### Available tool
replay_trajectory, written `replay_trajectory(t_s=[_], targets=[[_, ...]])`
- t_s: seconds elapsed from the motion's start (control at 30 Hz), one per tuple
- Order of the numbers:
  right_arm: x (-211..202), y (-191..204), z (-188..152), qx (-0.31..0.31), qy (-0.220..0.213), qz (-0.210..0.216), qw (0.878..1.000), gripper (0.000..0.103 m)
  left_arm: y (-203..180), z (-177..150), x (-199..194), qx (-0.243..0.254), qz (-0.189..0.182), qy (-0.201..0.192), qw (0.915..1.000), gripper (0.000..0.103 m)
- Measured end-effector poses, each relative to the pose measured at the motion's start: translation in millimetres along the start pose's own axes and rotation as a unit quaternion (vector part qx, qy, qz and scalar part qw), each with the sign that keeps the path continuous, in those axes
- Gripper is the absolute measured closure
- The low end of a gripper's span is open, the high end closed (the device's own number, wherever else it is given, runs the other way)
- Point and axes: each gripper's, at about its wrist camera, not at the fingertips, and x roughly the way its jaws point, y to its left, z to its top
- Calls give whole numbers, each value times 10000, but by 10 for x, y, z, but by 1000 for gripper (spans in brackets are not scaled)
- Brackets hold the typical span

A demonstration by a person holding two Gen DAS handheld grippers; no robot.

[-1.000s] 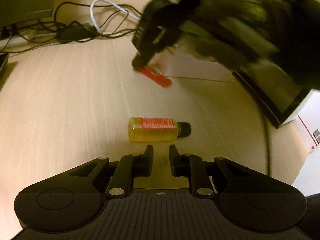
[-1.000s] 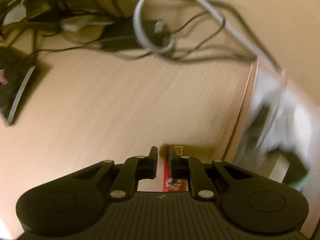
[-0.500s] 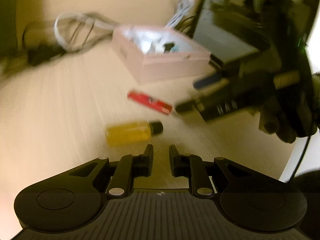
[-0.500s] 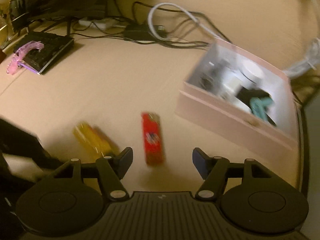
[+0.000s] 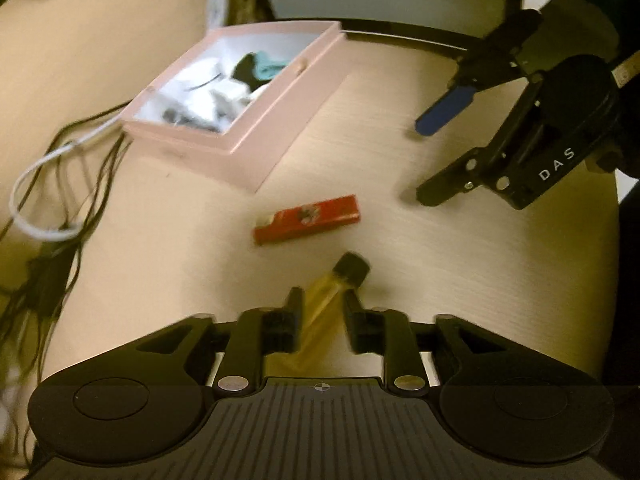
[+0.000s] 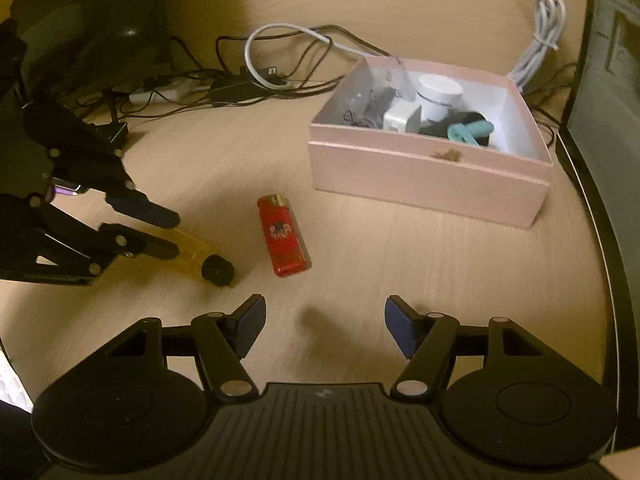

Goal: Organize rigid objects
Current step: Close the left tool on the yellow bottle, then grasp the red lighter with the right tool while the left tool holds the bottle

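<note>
left hand-held gripper (image 5: 320, 312): jaws just been opening, astride yellow bottle (image 5: 324, 300) lying on table (image 5: 460, 264), contact with pads unclear | right hand-held gripper (image 6: 322, 326): jaws wide apart, nothing between | red lighter (image 6: 283, 236): flat on table, between bottle and pink box (image 6: 424, 178) | box: holds small items

text: "DAS" | on: right gripper (image 5: 420, 160) body | lighter (image 5: 306, 219) print: unreadable, blurred

Two black plastic grippers, left gripper (image 5: 320, 312) with ribbed body and round silver screws, right gripper (image 6: 323, 326) with dark blue finger pads (image 6: 250, 326), white "DAS" lettering on its side
</note>
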Motion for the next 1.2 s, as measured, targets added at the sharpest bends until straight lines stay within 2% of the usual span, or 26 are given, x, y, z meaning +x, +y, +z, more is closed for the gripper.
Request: replay_trajectory(t_s=[0.2, 0.27, 0.4, 0.5, 0.57, 0.7, 0.8, 0.87, 1.0, 1.2], targets=[[39, -81, -27, 89, -32, -194, 9998, 36, 28, 44, 219, -224, 1, 169, 9996, 64], [61, -84, -11, 49, -31, -222, 9997, 36, 80, 34, 229, -589, -78, 93, 9982, 66], [120, -42, 47, -93, -65, -246, 9996, 36, 177, -53, 175, -1442, -264, 148, 9891, 71], [169, 20, 107, -264, -141, -239, 9993, 35, 155, -176, 96, -1858, -167, 72, 9824, 71], [219, 85, 150, -455, -192, -198, 9986, 34, 161, -269, 46, -2275, 56, 49, 9738, 71], [363, 190, 242, -668, -265, -143, 9973, 31, 188, -473, -47, -3281, 530, -10, 9432, 71], [515, 270, 307, -744, -208, -94, 9970, 31, 180, -584, -120, -3801, 630, -146, 9227, 71], [596, 320, 332, -791, -164, -36, 9967, 31, 177, -622, -133, -3988, 661, -193, 9144, 70], [682, 415, 366, -841, -118, 90, 9963, 31, 139, -638, -165, -4163, 726, -210, 9061, 70], [772, 458, 433, -878, -209, 67, 9959, 32, 181, -618, -111, -4280, 658, -207, 9011, 70]])
